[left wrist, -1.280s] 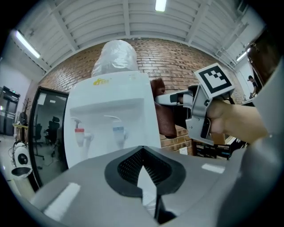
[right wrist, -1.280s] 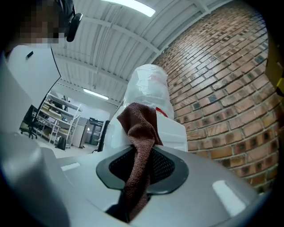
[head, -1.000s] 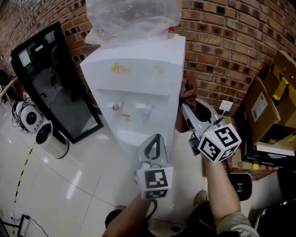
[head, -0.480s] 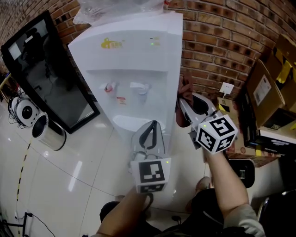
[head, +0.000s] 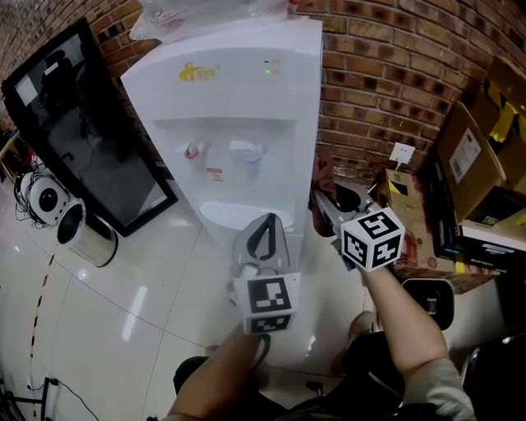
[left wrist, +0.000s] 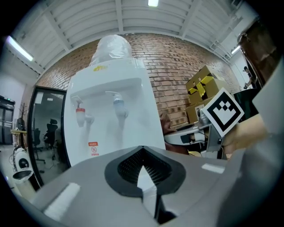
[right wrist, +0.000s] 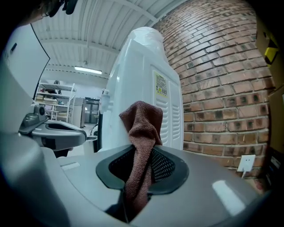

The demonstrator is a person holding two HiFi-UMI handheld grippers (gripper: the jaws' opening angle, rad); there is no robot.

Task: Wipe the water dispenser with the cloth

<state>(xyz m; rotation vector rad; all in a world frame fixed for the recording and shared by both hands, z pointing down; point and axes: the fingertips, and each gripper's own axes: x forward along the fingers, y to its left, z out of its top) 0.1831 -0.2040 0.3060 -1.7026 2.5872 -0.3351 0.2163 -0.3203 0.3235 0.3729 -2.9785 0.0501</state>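
The white water dispenser [head: 238,107] stands against the brick wall, with a red and a blue tap in its recess. My right gripper [head: 320,194] is shut on a brown cloth [head: 323,174], which presses on the dispenser's right side about level with the drip tray. In the right gripper view the cloth [right wrist: 142,128] sticks up from between the jaws against the vented side panel [right wrist: 166,102]. My left gripper [head: 268,222] is shut and holds nothing. It points level at the dispenser's lower front [left wrist: 111,124].
A black glass-door cabinet [head: 82,140] leans at the left, with a metal bin [head: 86,241] before it. Cardboard boxes [head: 468,156] and a wall socket [head: 401,154] are to the right. A clear plastic bag [head: 205,16] covers the dispenser's top.
My right gripper has slid the cloth down the dispenser's right side. The left gripper has sunk slightly. The head view has shifted, so the dispenser sits higher and further left in it.
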